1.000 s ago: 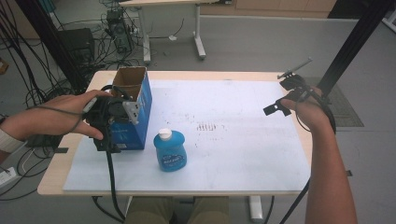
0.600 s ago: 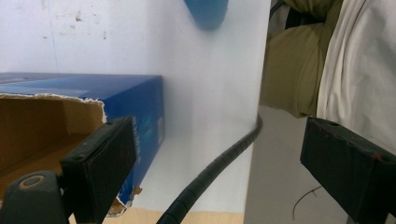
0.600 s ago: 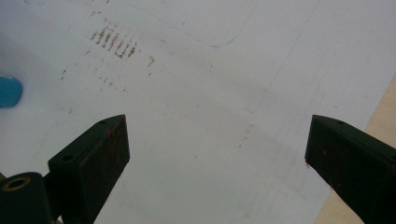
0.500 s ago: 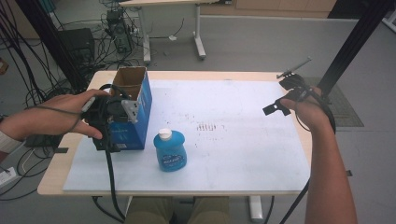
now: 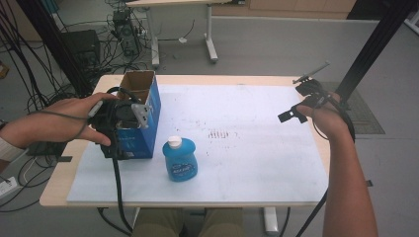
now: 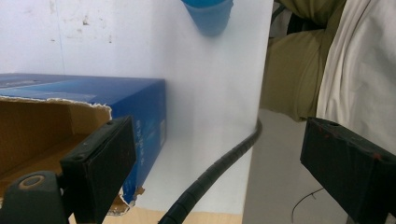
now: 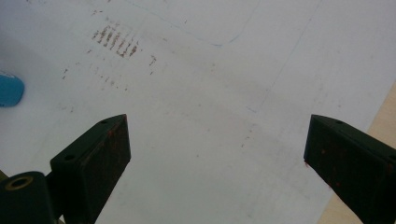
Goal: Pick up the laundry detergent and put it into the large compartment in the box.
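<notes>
A blue cardboard box [image 5: 148, 106] with an open top stands at the table's left. My left gripper [image 5: 122, 129] is held against its near side, open. In the left gripper view the box [image 6: 98, 100] lies beside the left jaw, and the other jaw hangs out past the table's edge; nothing is between them. A blue bottle [image 5: 181, 160] with a white cap stands upright just right of the box, and its base [image 6: 208, 14] shows in the left gripper view. My right gripper [image 5: 301, 98] hovers open over the mat's right edge; its jaws [image 7: 215, 135] are wide apart and hold nothing.
A white mat [image 5: 237, 163] covers most of the wooden table [image 5: 54, 195], with reddish marks [image 5: 217, 133] near its middle. The left gripper's cable [image 5: 117, 187] drops over the front edge. Another table and tangled cables stand on the floor behind.
</notes>
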Motion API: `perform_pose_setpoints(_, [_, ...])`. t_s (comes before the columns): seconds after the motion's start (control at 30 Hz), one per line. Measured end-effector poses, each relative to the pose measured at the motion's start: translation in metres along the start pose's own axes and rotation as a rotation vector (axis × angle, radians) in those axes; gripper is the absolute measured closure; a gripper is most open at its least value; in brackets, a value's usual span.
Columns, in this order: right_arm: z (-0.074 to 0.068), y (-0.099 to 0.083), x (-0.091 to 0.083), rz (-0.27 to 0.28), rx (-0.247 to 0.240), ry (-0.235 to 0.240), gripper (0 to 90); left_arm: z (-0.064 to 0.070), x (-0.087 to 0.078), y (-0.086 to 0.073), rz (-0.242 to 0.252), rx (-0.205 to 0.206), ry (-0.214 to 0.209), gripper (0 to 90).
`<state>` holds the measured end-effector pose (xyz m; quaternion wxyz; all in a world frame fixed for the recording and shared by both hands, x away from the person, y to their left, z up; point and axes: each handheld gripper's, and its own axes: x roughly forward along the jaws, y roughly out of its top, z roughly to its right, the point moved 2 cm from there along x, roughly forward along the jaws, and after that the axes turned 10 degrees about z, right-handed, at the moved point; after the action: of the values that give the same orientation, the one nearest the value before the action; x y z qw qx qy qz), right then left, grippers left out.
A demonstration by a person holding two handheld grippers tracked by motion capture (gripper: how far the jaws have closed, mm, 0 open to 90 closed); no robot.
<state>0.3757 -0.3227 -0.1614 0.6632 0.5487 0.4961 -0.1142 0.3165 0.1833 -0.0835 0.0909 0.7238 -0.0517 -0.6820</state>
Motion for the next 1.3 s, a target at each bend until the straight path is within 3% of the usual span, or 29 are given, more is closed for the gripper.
perform_pose_setpoints(0.4, [0.001,-0.001,-0.003,0.004,0.002,-0.003,6.9,0.001,-0.005,0.010,0.005,-0.004,0.010,11.0])
perform_pose_setpoints(0.57, [0.001,-0.002,-0.003,0.006,0.003,-0.004,6.9,-0.002,-0.007,0.013,0.016,-0.037,0.009,10.4])
perform_pose_setpoints(0.83, [0.002,-0.003,-0.003,0.008,0.005,-0.002,6.9,-0.006,-0.006,0.026,-0.007,-0.086,0.006,10.1])
perform_pose_setpoints(1.3, [0.002,-0.002,-0.002,0.014,0.001,0.001,6.9,-0.010,-0.001,0.041,-0.010,-0.128,0.003,9.8])
